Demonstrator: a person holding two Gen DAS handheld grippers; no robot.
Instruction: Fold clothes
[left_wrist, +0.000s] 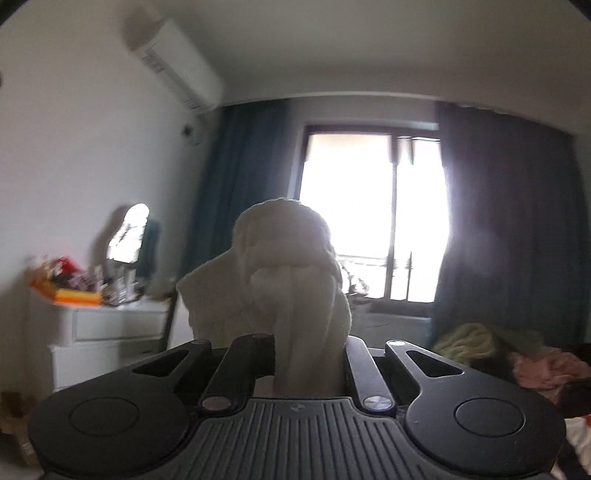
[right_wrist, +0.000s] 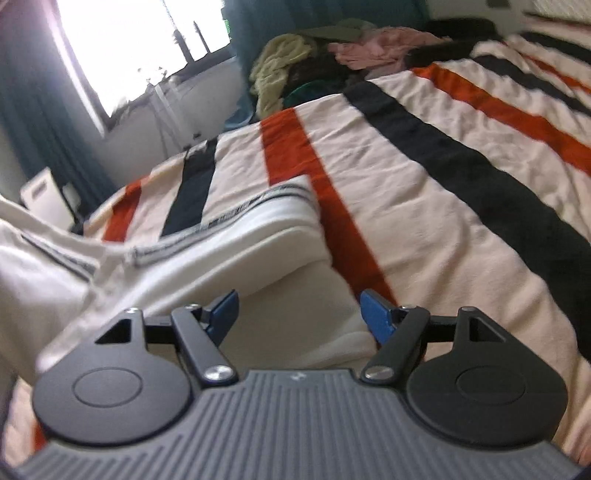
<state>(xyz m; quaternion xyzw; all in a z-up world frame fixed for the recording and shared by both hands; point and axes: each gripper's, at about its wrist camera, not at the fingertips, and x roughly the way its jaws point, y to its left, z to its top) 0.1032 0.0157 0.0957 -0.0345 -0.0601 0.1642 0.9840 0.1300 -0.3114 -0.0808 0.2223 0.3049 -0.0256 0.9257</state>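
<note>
L gripper (left_wrist: 310, 354) w/ cream garment (left_wrist: 288, 266) bunched upward

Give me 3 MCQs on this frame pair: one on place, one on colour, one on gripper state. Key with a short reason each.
1. Where does the pile of unfolded clothes lie?
A. at the far edge of the bed, near the window
B. on the white dresser
C. between the right gripper's fingers

2. Which stripe colours cross the cream bedspread?
A. blue and green
B. orange-red and black
C. yellow and grey

3. What state is the left gripper in?
A. open and empty
B. out of view
C. shut on a bunch of the white garment

Key: 1 A, the heap sits past the stripes beside the window. 2 B, both colours run across the cover. 3 C, white cloth is bunched between the left fingers, while the right gripper is open.
</note>
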